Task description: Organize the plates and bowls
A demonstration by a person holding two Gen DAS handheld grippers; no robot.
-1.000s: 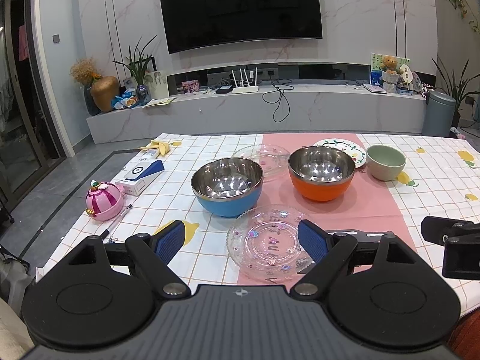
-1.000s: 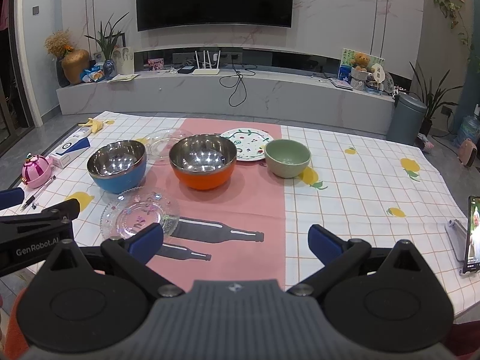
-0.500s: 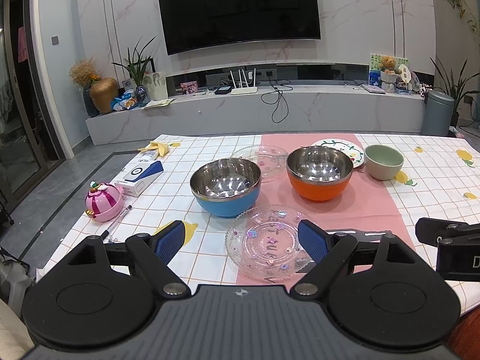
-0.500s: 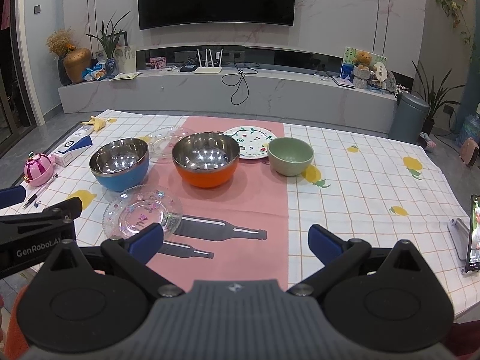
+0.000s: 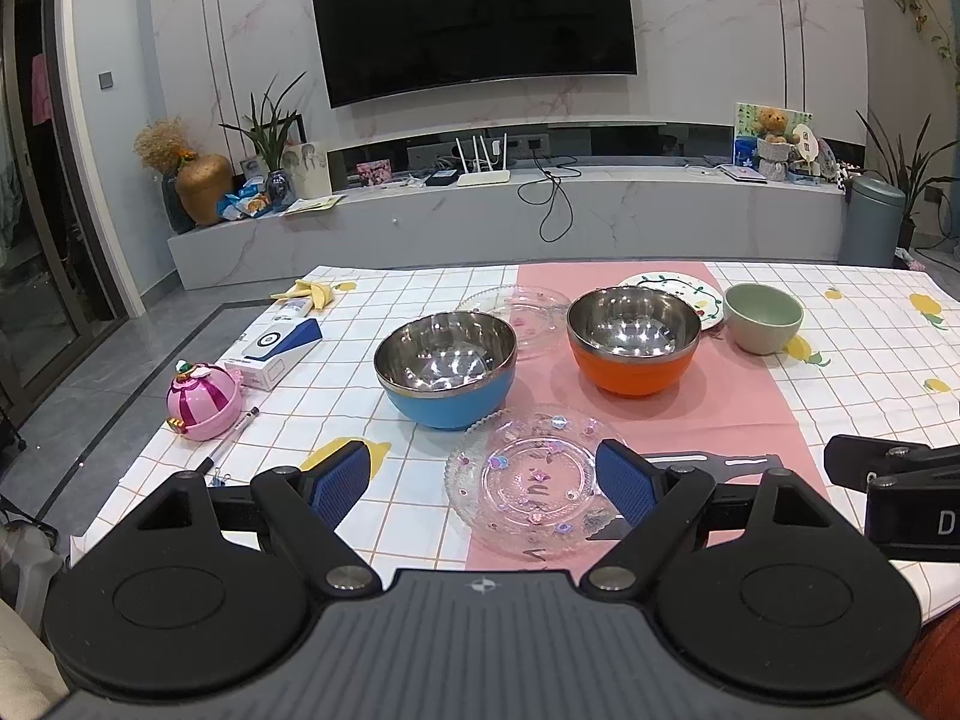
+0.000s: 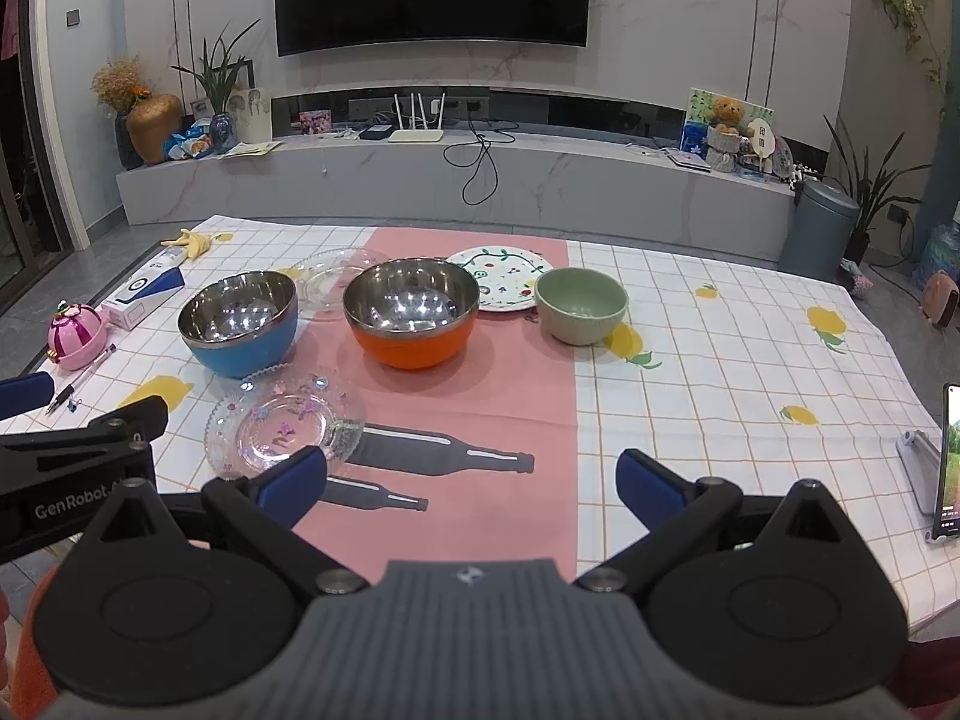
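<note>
On the table stand a blue steel bowl [image 5: 447, 369] [image 6: 239, 324], an orange steel bowl [image 5: 633, 339] [image 6: 411, 312] and a green bowl [image 5: 763, 317] [image 6: 581, 305]. A clear flowered glass plate [image 5: 531, 480] [image 6: 285, 423] lies near the front. A second clear plate [image 5: 516, 315] [image 6: 330, 282] and a white patterned plate [image 5: 678, 294] [image 6: 501, 276] lie behind the bowls. My left gripper [image 5: 483, 480] is open and empty above the front edge, over the flowered plate. My right gripper [image 6: 471, 477] is open and empty over the pink runner.
A pink round toy [image 5: 203, 399], a pen [image 5: 231, 438], a white and blue box [image 5: 276, 351] and a banana peel [image 5: 312, 291] lie at the table's left. A phone on a stand [image 6: 945, 462] is at the right edge.
Both grippers have drifted slightly forward toward the dishes. Both stay open and empty. The dishes have not moved.
</note>
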